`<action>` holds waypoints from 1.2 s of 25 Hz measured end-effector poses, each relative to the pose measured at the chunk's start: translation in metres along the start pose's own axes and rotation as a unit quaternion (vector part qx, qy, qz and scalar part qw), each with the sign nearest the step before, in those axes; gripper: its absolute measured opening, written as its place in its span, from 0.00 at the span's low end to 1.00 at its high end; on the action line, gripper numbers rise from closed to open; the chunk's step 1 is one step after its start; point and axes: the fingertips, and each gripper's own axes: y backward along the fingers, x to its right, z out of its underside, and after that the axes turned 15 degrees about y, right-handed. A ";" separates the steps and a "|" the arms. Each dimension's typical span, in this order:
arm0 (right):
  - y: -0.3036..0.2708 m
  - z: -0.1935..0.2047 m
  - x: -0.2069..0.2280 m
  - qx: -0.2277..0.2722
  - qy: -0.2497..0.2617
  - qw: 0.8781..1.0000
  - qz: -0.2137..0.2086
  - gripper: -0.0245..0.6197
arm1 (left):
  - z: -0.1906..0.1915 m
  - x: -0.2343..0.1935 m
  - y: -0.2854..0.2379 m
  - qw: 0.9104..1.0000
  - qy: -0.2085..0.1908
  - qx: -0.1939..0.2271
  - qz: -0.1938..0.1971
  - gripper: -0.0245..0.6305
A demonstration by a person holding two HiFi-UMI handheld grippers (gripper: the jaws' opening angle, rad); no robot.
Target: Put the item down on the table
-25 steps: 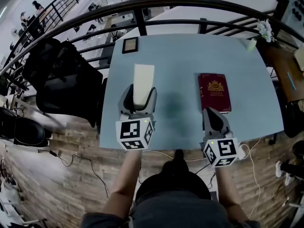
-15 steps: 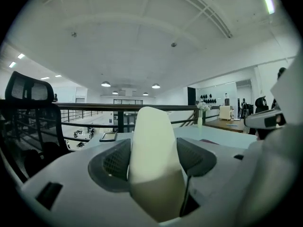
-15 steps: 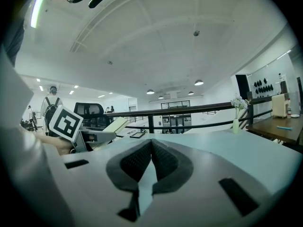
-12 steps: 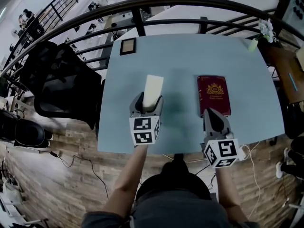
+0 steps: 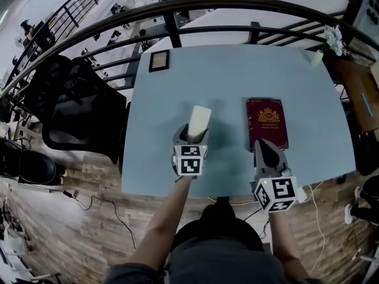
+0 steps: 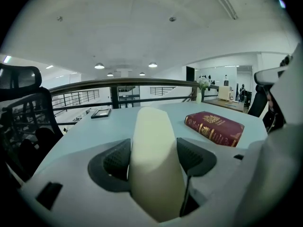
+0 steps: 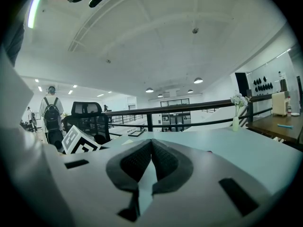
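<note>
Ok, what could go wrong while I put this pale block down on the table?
The left tongs grip the pale block by its near end only, so the free end may droop or land first and bounce. They hover near the front edge of the table; released there, the block could slip off. The red book lies just to the right, by the shut right tongs; a sideways drift might bump it.

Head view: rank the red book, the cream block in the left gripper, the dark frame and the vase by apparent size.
1. red book
2. cream block, held nearer the camera by the left gripper, so it looks bigger
3. dark frame
4. vase, smallest
</note>
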 end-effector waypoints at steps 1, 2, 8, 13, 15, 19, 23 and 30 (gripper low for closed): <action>0.000 0.000 0.000 0.000 0.000 1.000 0.000 0.04 | 0.005 0.000 -0.004 1.000 -0.002 -0.008 -0.001 0.51; -0.001 0.000 0.000 -0.001 0.000 1.000 -0.001 0.04 | 0.010 0.000 -0.007 1.000 -0.003 -0.016 -0.002 0.51; -0.003 0.001 0.003 -0.004 0.001 1.000 0.001 0.04 | 0.039 -0.004 -0.025 0.998 0.000 -0.061 -0.009 0.51; -0.005 0.004 0.007 -0.007 -0.001 1.000 0.004 0.04 | 0.056 -0.011 -0.035 0.996 0.002 -0.087 -0.019 0.51; -0.006 0.004 0.008 -0.008 -0.002 1.000 0.004 0.04 | 0.060 -0.012 -0.036 0.995 0.004 -0.097 -0.020 0.51; -0.007 0.003 0.008 -0.010 0.000 1.000 0.003 0.04 | 0.067 -0.015 -0.038 0.993 -0.006 -0.111 -0.028 0.51; -0.007 0.004 0.010 -0.011 -0.001 1.000 0.004 0.04 | 0.069 -0.015 -0.039 0.992 -0.008 -0.117 -0.033 0.51; -0.010 0.004 0.009 -0.010 -0.002 1.000 -0.002 0.04 | 0.069 -0.016 -0.042 0.991 0.002 -0.129 -0.028 0.51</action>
